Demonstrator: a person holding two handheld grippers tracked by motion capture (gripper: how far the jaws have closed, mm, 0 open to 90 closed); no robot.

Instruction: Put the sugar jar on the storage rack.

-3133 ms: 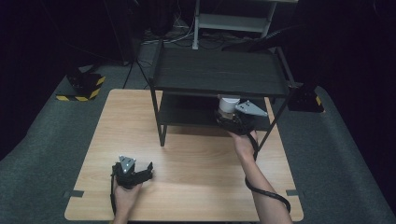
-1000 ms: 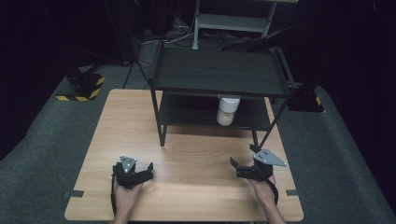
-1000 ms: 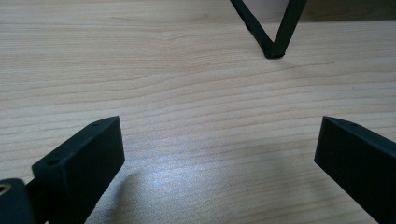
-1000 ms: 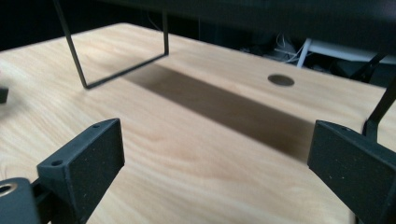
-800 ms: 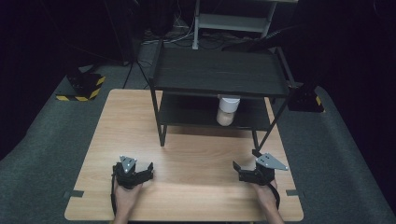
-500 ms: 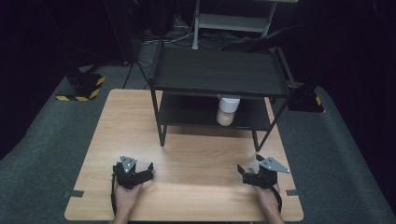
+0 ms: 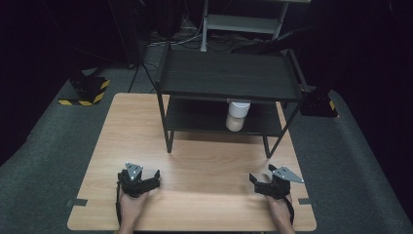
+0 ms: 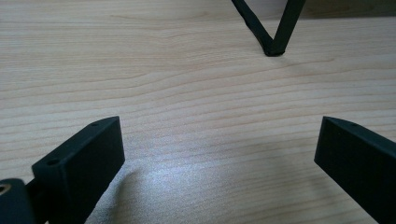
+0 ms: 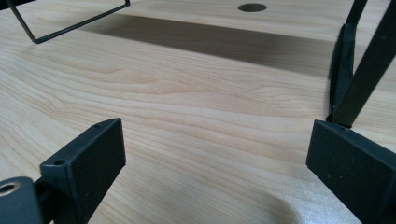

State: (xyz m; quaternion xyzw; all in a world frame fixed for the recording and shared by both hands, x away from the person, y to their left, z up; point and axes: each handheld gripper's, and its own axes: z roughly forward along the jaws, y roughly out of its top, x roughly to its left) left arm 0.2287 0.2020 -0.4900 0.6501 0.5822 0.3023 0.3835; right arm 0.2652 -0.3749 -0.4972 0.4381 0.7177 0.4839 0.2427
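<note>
A white-capped jar with pale contents stands on the lower shelf of a black two-tier rack at the back of the wooden table. My left gripper rests open on the table near the front left, nothing between its jaws. My right gripper rests open near the front right, also empty. Both lie well in front of the rack and apart from the jar.
The rack's front left leg stands ahead of my left gripper. A rack leg rises close to my right gripper's right jaw. A round hole sits in the tabletop farther back. Grey carpet surrounds the table.
My right gripper let go of the jar on the lower shelf, drew back toward the table's front right and settled there open. The left gripper has not moved.
</note>
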